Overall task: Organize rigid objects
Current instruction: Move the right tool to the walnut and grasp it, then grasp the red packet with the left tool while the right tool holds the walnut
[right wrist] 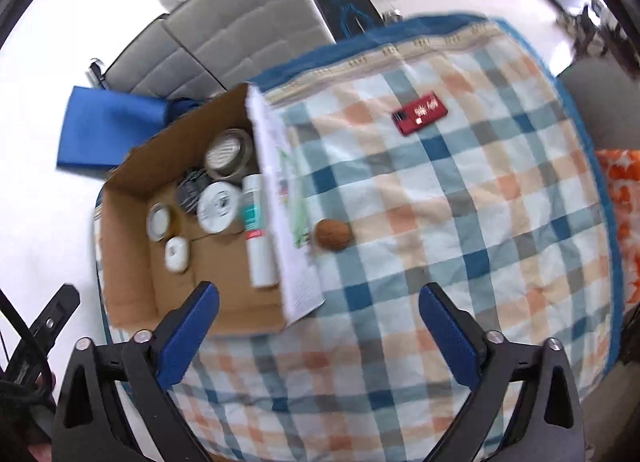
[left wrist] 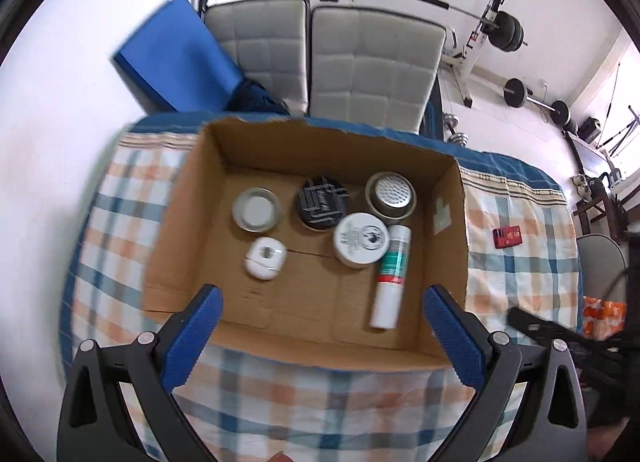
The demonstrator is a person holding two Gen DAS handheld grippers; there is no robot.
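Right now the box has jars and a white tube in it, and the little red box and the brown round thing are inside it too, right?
Not quite. The cardboard box does hold the jars and the white tube. But the little red box and the brown round thing lie outside it on the checked cloth, as the right wrist view shows.

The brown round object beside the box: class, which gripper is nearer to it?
Right. The right gripper hovers just short of the brown round object; the left gripper hangs over the cardboard box.
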